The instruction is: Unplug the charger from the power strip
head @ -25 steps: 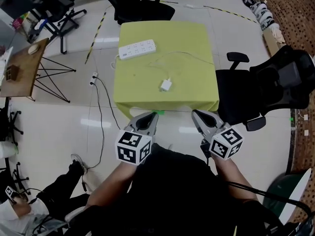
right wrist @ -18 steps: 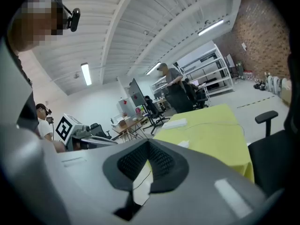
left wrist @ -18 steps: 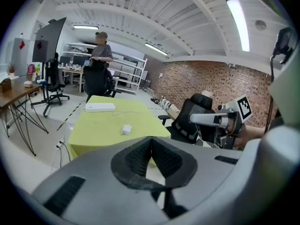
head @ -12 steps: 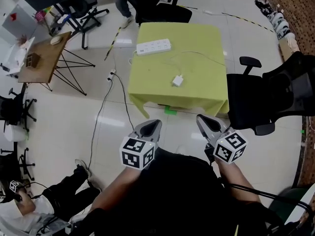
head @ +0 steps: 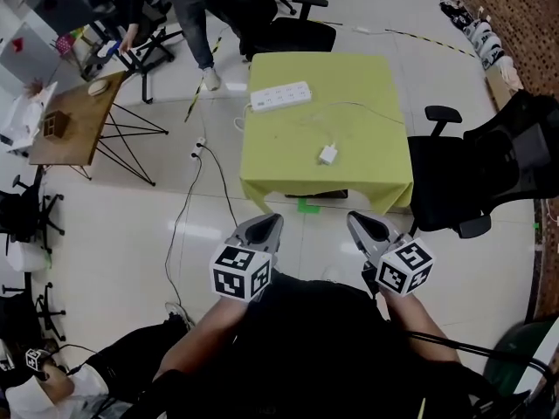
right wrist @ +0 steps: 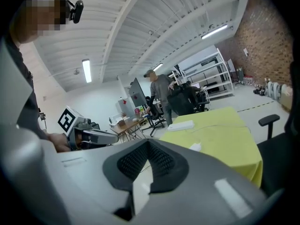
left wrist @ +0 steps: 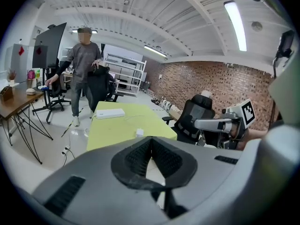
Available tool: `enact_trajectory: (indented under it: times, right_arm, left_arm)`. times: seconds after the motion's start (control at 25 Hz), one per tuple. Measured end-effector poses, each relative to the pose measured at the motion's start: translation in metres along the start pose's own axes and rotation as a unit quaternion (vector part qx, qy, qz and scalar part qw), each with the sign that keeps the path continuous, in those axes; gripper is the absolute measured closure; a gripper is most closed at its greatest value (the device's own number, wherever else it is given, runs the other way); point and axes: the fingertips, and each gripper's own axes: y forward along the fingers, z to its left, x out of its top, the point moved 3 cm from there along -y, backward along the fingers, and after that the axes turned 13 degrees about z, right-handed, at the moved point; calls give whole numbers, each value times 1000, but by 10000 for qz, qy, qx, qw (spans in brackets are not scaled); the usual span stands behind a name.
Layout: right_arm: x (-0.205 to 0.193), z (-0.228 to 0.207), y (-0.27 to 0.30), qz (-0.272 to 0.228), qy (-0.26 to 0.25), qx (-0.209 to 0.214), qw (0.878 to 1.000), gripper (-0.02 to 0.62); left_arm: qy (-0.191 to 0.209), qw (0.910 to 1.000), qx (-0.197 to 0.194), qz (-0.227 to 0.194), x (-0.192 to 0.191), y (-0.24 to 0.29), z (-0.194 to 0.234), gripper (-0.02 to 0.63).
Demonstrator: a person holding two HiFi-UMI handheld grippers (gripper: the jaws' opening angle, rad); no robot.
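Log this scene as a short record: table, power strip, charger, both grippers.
table: yellow-green top, ahead of both grippers
power strip: white, near the table's far edge
charger: white, lying on the table apart from the power strip, not plugged in
left gripper: shut, empty, short of the table
right gripper: shut, empty, short of the table

No lettering, brand, number or sign can be read anywhere. The only printed marks are the black-and-white square markers (head: 229, 267) on the cubes of the left gripper (head: 269, 221) and the right gripper (head: 355, 220), and they carry no characters.
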Motion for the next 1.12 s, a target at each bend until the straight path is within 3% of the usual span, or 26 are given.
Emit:
enact_trajectory:
  times: [0.48, 1.12]
  right_arm:
    - [0, 29, 31, 114, 100, -233, 9996, 594]
    - [-2, 30, 26, 139, -60, -293, 9995, 594]
  left_arm:
    - [171, 9995, -249, -50, 2, -18, 36, 600]
    - [48, 9997, -220, -127, -5, -18, 31, 600]
